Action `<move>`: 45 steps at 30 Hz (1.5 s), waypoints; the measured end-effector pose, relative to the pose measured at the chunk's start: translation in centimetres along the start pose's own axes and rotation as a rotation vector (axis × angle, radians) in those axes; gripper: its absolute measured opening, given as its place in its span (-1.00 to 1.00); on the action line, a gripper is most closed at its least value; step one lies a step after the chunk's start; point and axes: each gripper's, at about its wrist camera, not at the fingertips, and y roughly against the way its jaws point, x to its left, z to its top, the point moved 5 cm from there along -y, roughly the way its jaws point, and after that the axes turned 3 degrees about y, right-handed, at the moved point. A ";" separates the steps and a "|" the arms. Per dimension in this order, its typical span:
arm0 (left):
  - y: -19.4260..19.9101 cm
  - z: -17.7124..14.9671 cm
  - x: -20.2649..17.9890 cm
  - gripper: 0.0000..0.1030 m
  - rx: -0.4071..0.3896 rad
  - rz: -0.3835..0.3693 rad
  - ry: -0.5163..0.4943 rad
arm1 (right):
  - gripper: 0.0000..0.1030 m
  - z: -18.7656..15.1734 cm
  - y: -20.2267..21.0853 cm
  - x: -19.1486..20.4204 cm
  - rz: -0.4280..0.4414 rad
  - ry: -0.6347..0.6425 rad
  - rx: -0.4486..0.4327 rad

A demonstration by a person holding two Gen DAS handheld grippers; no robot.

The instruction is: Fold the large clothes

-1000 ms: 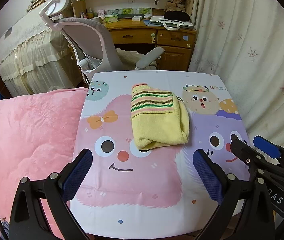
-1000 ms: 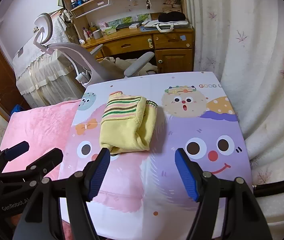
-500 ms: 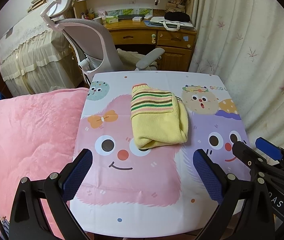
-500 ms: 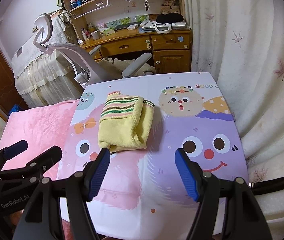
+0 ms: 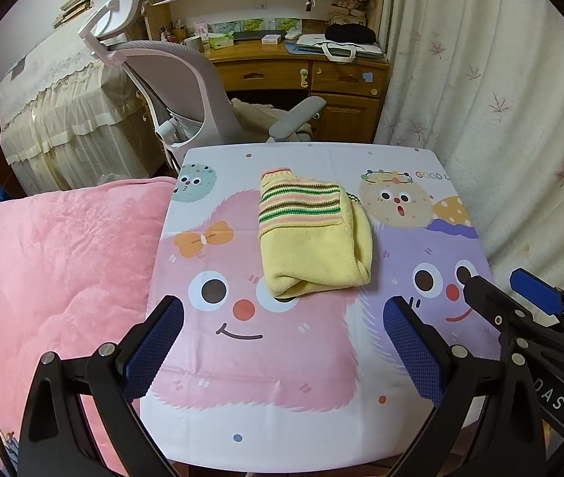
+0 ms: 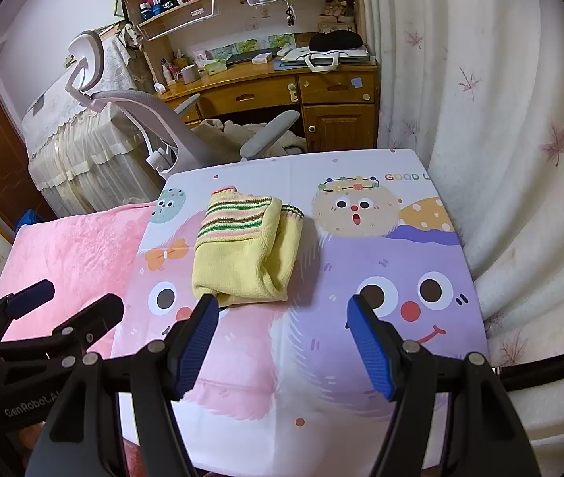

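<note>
Sweater: our folded yellow knit sweater with green-pink striped band (image 5: 313, 238) (image 6: 244, 254) sits mid-surface, slightly far of centre.
Surface: cartoon-monster printed cloth (image 5: 282, 377) (image 6: 381, 246).
Left tongs (image 5: 282, 342): spread apart, holding nothing.
Right tongs (image 6: 282, 338): also apart, near the sweater's near edge.
Left side: pink fuzzy blanket (image 5: 55, 270).

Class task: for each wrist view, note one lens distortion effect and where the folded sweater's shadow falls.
Left wrist view: curtain bows outward, corners vignette black; sweater shadows its near edge. Right wrist view: desk tilts; sweater shadows its right side.
</note>
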 end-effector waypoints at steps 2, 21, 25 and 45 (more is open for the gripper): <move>0.0 0.0 0.0 0.94 0.001 0.000 -0.001 | 0.32 0.2 -0.1 0.1 0.000 0.001 -0.001; -0.1 -0.1 0.1 0.94 0.008 0.004 0.010 | 0.32 0.5 -0.2 -0.3 -0.002 0.006 0.012; -0.1 -0.1 0.2 0.94 0.009 0.002 0.011 | 0.32 0.5 -0.2 -0.1 -0.002 0.005 0.011; -0.2 0.2 0.1 0.95 0.009 0.005 0.009 | 0.32 0.5 -0.2 -0.1 -0.003 0.005 0.011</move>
